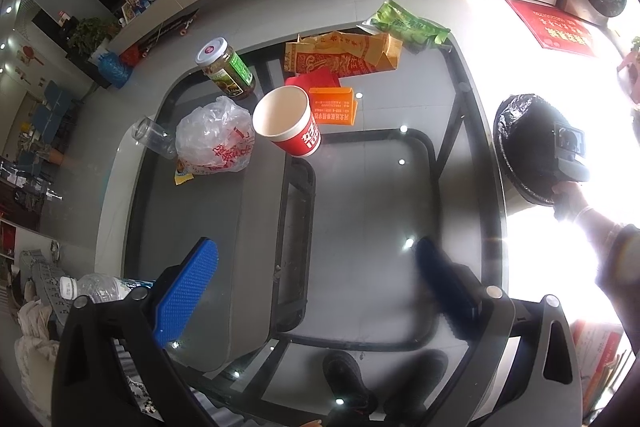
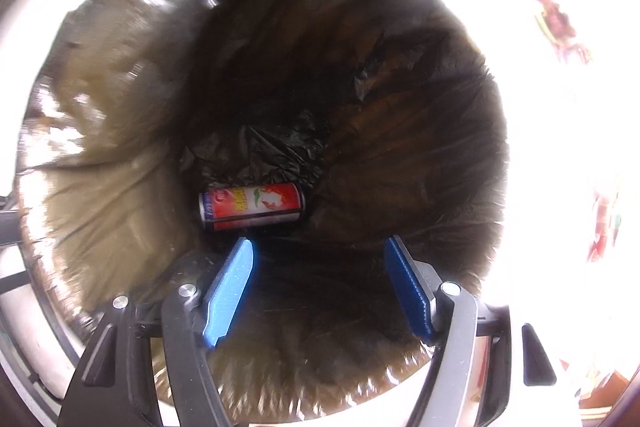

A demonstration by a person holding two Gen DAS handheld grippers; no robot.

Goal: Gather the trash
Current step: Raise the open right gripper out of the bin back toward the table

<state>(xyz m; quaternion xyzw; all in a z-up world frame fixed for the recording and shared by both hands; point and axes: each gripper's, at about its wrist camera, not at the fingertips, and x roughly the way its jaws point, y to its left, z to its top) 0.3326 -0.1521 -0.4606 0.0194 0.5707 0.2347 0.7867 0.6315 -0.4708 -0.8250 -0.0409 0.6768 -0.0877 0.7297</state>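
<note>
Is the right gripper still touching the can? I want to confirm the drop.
Apart. The right wrist view shows the can lying at the bottom of the bin liner, beyond the open right gripper, nothing between its pads.

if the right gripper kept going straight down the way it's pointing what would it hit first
Probably the red drink can lying on its side at the bottom of the black-lined trash bin. The right gripper is open and empty above it. Depth is unclear, so it might meet the liner beside the can instead.
</note>
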